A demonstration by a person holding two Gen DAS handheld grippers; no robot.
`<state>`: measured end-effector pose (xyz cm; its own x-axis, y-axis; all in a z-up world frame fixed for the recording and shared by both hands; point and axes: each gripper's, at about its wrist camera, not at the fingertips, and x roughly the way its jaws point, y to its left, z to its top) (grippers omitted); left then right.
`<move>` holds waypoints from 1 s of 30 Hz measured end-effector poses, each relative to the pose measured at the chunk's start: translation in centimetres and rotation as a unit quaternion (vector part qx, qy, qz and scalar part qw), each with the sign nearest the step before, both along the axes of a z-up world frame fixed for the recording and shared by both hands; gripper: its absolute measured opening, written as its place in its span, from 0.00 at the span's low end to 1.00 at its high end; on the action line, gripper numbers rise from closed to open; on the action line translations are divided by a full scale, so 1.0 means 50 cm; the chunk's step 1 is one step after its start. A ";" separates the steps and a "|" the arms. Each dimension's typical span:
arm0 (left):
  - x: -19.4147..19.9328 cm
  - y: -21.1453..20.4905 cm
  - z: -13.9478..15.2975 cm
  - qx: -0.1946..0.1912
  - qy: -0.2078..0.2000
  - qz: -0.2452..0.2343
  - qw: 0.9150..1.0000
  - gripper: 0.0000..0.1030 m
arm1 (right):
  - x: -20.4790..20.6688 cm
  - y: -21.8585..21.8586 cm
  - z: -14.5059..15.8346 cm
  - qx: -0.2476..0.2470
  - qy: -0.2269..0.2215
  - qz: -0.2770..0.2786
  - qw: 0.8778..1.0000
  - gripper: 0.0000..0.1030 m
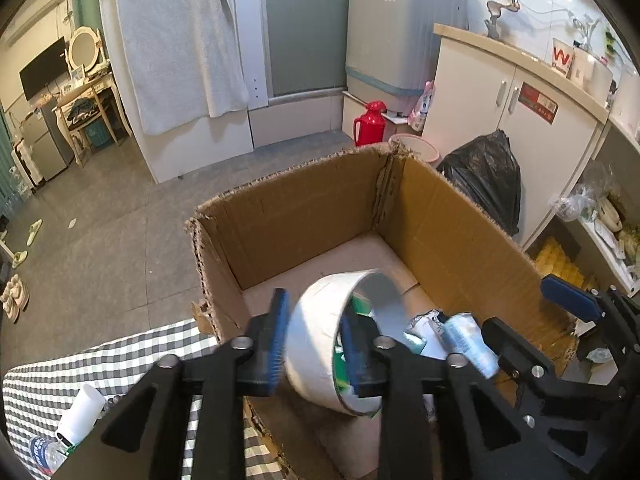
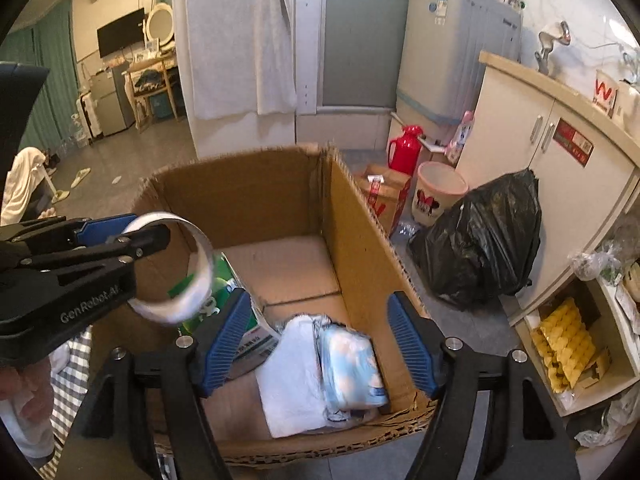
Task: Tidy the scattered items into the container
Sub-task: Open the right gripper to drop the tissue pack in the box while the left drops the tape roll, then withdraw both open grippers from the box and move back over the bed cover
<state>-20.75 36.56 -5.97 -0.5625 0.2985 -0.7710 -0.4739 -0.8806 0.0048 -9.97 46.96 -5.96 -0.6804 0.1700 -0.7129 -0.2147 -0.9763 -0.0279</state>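
Cardboard container: brown open-topped cardboard box (image 2: 360, 240), standing beside a checked cloth (image 1: 132, 360).
Tape: white roll of tape (image 1: 316, 336), over the box's near-left corner.
Left gripper (image 1: 316, 346): jaws part-open, one blue pad outside the roll's wall, one inside; contact unclear.
Right gripper (image 2: 320, 344): jaws wide, holding nothing, above a pale blue packet (image 2: 352, 368) and white folded cloth (image 2: 292, 380) inside the box.
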 end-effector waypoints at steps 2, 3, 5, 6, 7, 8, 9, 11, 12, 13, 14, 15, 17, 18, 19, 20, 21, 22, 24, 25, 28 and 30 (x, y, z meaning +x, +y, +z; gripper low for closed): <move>0.002 -0.002 0.010 0.001 0.008 0.002 1.000 0.40 | 0.004 -0.003 0.011 0.000 0.010 -0.002 1.000 0.70; 0.004 -0.004 0.016 0.004 0.013 0.003 1.000 0.49 | 0.007 -0.005 0.019 0.000 0.016 -0.004 1.000 0.71; 0.008 -0.010 0.032 0.015 0.026 0.005 1.000 0.64 | 0.011 -0.007 0.030 -0.003 0.026 -0.006 1.000 0.73; 0.010 -0.014 0.040 0.021 0.032 0.006 0.999 0.73 | 0.012 -0.008 0.036 -0.004 0.031 -0.007 1.000 0.73; 0.011 -0.017 0.049 0.028 0.039 0.007 0.999 0.84 | 0.013 -0.009 0.041 -0.004 0.035 -0.008 0.999 0.73; 0.013 -0.020 0.058 0.033 0.046 0.006 0.998 0.89 | 0.015 -0.009 0.046 -0.004 0.038 -0.009 0.999 0.73; 0.015 -0.020 0.066 0.036 0.052 0.007 0.998 0.93 | 0.017 -0.011 0.050 -0.004 0.041 -0.009 0.999 0.73; 0.017 -0.019 0.078 0.035 0.063 0.007 0.997 0.93 | 0.020 -0.014 0.057 -0.004 0.046 -0.008 0.999 0.73; 0.018 -0.021 0.082 0.034 0.066 0.008 0.997 0.93 | 0.021 -0.014 0.060 -0.004 0.049 -0.009 0.999 0.73; 0.018 -0.024 0.086 0.034 0.068 0.009 0.997 0.93 | 0.022 -0.016 0.064 -0.003 0.051 -0.010 0.999 0.73; 0.018 -0.027 0.090 0.036 0.069 0.010 0.997 0.93 | 0.023 -0.018 0.068 -0.003 0.053 -0.011 0.999 0.74; 0.018 -0.031 0.093 0.038 0.069 0.011 0.997 0.93 | 0.023 -0.020 0.071 -0.003 0.055 -0.012 0.998 0.75; 0.018 -0.039 0.098 0.040 0.070 0.013 0.997 0.93 | 0.024 -0.023 0.075 -0.003 0.056 -0.012 0.998 0.76; 0.018 -0.044 0.100 0.041 0.070 0.014 0.997 0.94 | 0.024 -0.024 0.077 -0.003 0.056 -0.012 0.998 0.76; 0.018 -0.048 0.103 0.042 0.070 0.014 0.997 0.94 | 0.024 -0.026 0.078 -0.003 0.057 -0.011 0.998 0.76; 0.018 -0.053 0.107 0.043 0.071 0.014 0.996 0.94 | 0.024 -0.031 0.081 -0.003 0.059 -0.009 0.998 0.76; 0.020 -0.058 0.110 0.044 0.071 0.015 0.996 0.94 | 0.024 -0.032 0.084 -0.002 0.060 -0.008 0.998 0.76; 0.021 -0.063 0.113 0.045 0.072 0.016 0.996 0.94 | 0.025 -0.037 0.088 -0.001 0.061 -0.006 0.998 0.76; 0.025 -0.080 0.120 0.051 0.070 0.017 0.996 0.95 | 0.027 -0.043 0.094 -0.001 0.065 -0.004 0.998 0.77; 0.028 -0.089 0.123 0.055 0.071 0.017 0.996 0.95 | 0.029 -0.047 0.097 -0.002 0.067 -0.003 0.998 0.78; 0.040 -0.124 0.137 0.063 0.077 0.019 0.995 0.95 | 0.032 -0.061 0.108 -0.005 0.074 0.001 0.997 0.83; 0.045 -0.143 0.145 0.064 0.081 0.023 0.994 0.97 | 0.031 -0.072 0.115 -0.004 0.078 0.003 0.997 0.84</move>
<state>-18.48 29.42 1.29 -0.6916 0.3595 -0.6264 -0.4352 -0.8996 -0.0358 -8.40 43.37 -0.23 -0.7837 0.1598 -0.6003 -0.2091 -0.9778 0.0127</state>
